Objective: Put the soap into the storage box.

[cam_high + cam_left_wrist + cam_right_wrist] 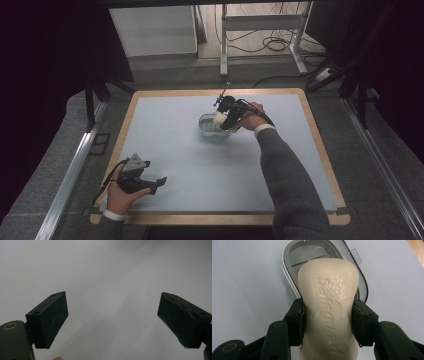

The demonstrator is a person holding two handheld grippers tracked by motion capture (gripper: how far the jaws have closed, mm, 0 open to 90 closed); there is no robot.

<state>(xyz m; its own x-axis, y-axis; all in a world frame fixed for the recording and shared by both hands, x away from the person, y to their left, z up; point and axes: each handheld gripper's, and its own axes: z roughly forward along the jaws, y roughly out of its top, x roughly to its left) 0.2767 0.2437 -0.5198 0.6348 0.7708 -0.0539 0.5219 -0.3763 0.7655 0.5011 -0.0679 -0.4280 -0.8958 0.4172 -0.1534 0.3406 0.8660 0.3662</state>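
The right gripper point(328, 315) clamps a cream soap bar point(328, 302) by its sides, just above the open soap dish point(288, 272). Slick soap could squirt from the pads and miss the dish. The left gripper point(112, 317) rests wide open, empty.

A pale blue mat point(190, 165) on a wooden-edged table point(320, 150); beyond it, a white desk frame point(262, 22) and floor cables point(272, 45).

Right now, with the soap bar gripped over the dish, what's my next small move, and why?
Probably ease the right gripper straight down. Its jaws are clamped on the soap bar, whose far end hangs over the open soap dish without seeming to rest in it. The left gripper is open and well away.
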